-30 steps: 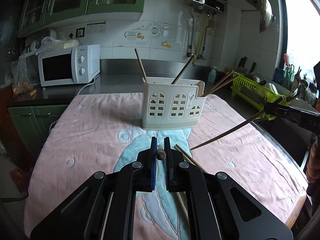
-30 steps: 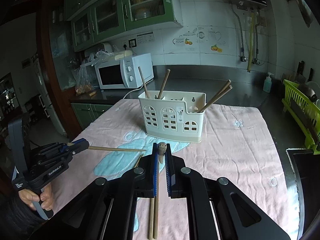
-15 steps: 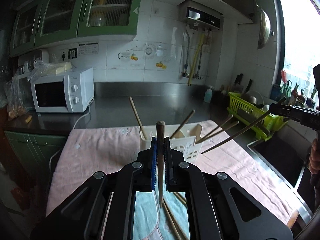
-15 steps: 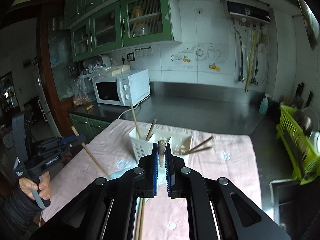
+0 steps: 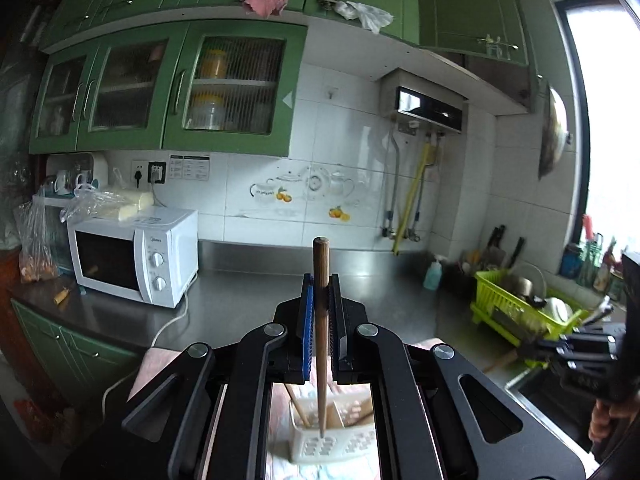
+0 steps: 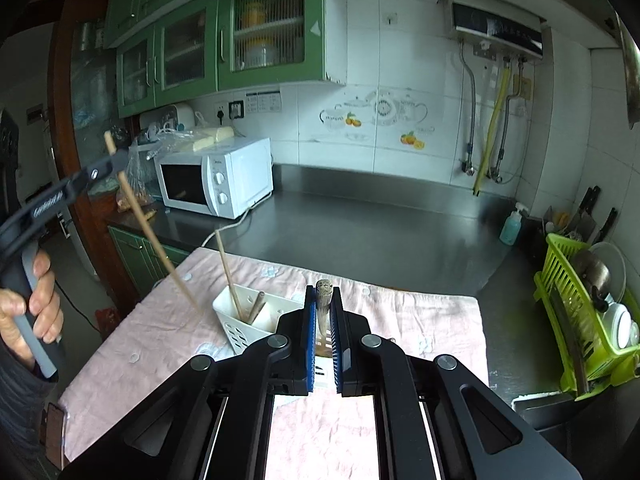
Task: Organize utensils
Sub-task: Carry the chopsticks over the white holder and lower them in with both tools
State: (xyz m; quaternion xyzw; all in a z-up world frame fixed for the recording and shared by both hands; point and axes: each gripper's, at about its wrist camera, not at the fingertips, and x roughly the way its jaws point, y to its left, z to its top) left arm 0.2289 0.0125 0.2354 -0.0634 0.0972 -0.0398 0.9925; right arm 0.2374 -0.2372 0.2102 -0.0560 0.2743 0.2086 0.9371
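Note:
My left gripper (image 5: 320,292) is shut on a wooden chopstick (image 5: 321,320) held upright, its tip pointing down at the white utensil holder (image 5: 328,446) below. In the right wrist view the left gripper (image 6: 116,158) shows at the left with the chopstick (image 6: 152,240) slanting down toward the holder (image 6: 256,326). My right gripper (image 6: 323,304) is shut on another wooden chopstick (image 6: 323,300), just above the holder. The right gripper (image 5: 532,350) shows at the right edge of the left view. Chopsticks (image 6: 228,276) stand in the holder.
The holder stands on a pink cloth (image 6: 168,332) over the table. Behind are a steel counter (image 6: 360,224), a white microwave (image 6: 216,178), a green dish rack (image 6: 580,320) at the right and green cabinets (image 5: 160,84) above.
Both grippers have lifted high and tilted their chopsticks from lying flat toward upright. Both now hang over the holder; the left chopstick's tip points down into it.

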